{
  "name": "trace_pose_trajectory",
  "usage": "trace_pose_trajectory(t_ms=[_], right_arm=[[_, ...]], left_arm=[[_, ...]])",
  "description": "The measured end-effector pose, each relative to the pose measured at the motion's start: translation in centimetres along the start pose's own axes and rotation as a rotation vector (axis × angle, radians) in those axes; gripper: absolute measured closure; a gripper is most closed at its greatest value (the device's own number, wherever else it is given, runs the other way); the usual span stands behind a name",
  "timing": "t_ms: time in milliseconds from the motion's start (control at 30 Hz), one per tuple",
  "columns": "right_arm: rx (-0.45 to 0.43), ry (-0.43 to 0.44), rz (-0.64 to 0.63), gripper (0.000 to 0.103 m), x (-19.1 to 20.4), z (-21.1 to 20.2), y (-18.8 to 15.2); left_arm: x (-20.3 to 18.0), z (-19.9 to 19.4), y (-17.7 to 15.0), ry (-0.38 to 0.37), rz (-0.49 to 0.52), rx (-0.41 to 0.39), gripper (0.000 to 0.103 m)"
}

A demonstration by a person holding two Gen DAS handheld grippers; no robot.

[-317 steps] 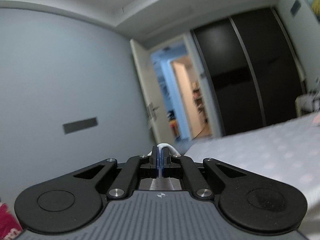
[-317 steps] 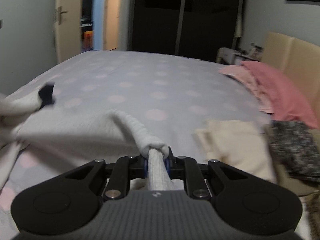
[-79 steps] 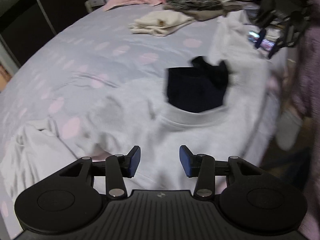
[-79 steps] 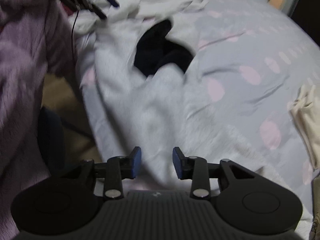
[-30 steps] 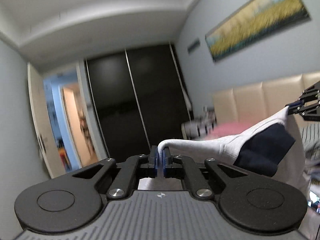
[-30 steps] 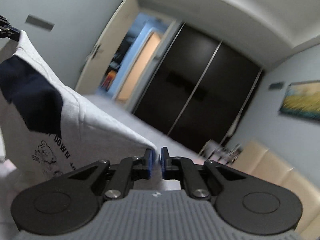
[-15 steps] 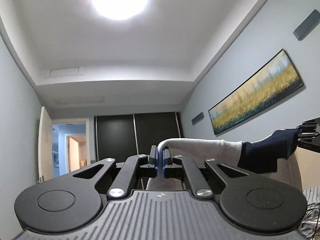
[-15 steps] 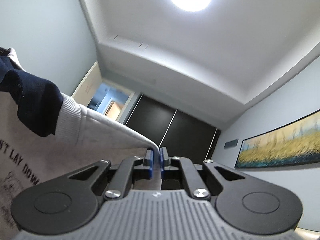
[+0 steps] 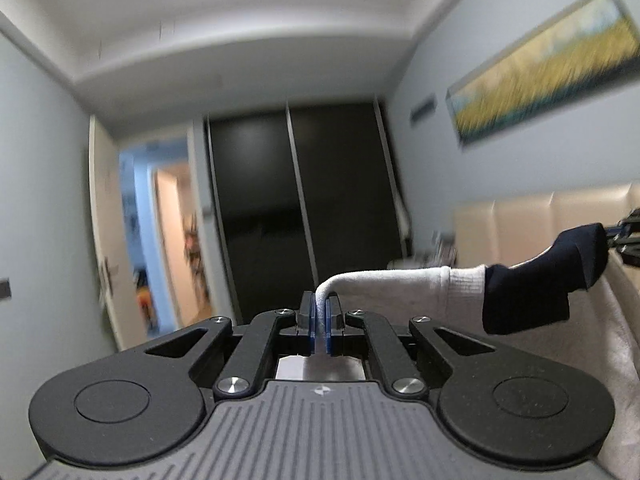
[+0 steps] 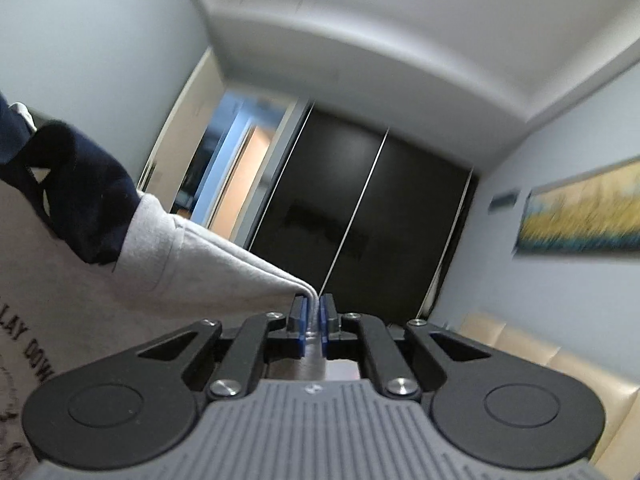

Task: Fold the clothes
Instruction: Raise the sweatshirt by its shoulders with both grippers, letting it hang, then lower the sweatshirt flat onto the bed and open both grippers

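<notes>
My left hand-held gripper [image 9: 319,320] is clamped on one shoulder of the grey sweatshirt [image 9: 404,280]; my right hand-held gripper [image 10: 313,322] is pinched tight on the other shoulder; the garment hangs in the air, stretched between them, its navy collar lining [image 10: 76,200] at the middle; black lettering [image 10: 28,344] shows on the chest; both cameras face the dark wardrobe [image 9: 304,204].

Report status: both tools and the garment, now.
Left tool shut on the grey sweatshirt. Right tool shut on it too. Sweatshirt held up, stretched between them, navy collar midway. Nothing seen in the way.
</notes>
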State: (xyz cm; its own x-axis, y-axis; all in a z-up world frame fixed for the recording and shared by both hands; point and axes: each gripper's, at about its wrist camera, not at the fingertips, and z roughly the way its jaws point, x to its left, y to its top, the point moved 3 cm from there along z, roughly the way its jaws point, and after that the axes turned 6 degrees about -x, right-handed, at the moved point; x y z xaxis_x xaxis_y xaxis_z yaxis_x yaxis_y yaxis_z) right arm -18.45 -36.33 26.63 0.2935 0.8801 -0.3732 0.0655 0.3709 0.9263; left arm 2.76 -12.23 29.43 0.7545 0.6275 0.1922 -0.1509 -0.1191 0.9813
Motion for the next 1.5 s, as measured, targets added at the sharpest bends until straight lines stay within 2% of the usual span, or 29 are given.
trace_pose_trajectory(t_ms=[267,367,600,767,833,900,967,1033,1133,1233,1300,1433,1500], right_arm=[[0.269,0.058,-0.028,0.096,4.1,12.9,-9.4],[0.353,0.062,-0.030,0.096,4.9,17.9,-12.6],[0.467,0.061,-0.021,0.095,6.8,27.9,-19.4],[0.562,0.069,-0.007,0.095,8.6,32.3,-24.8],[0.592,0.075,-0.006,0.095,9.4,34.0,-26.5],[0.621,0.077,0.004,0.094,9.9,35.3,-28.4],[0.653,0.064,0.008,0.075,10.6,36.4,-30.2],[0.676,0.043,0.002,0.064,11.0,36.7,-31.5],[0.707,0.056,0.018,0.063,10.6,36.4,-32.4],[0.736,0.075,0.047,0.057,10.0,34.9,-32.8],[0.744,0.097,0.066,0.056,10.0,33.5,-32.8],[0.756,0.143,0.100,0.059,10.0,30.7,-32.8],[0.761,0.166,0.117,0.061,10.0,29.3,-32.9]], left_arm=[[-0.1,12.6,-9.4,0.039,-0.007,0.241,0.100],[0.0,17.1,-12.6,0.058,-0.002,0.297,0.100],[0.5,26.2,-19.8,0.089,-0.016,0.449,0.100],[0.5,29.6,-25.8,0.091,0.008,0.560,0.099],[0.4,30.2,-28.1,0.087,0.012,0.605,0.098],[0.2,30.9,-30.2,0.076,0.003,0.662,0.091],[0.0,30.8,-31.7,0.077,0.003,0.700,0.091],[0.0,30.6,-32.4,0.063,0.010,0.731,0.089],[0.2,29.6,-33.0,0.046,0.022,0.752,0.084],[0.4,28.6,-33.4,0.028,0.012,0.777,0.075],[0.4,27.7,-33.6,0.006,-0.010,0.788,0.063],[-0.7,25.6,-33.2,-0.051,-0.027,0.785,0.063],[-1.3,24.5,-33.0,-0.078,-0.035,0.784,0.070]])
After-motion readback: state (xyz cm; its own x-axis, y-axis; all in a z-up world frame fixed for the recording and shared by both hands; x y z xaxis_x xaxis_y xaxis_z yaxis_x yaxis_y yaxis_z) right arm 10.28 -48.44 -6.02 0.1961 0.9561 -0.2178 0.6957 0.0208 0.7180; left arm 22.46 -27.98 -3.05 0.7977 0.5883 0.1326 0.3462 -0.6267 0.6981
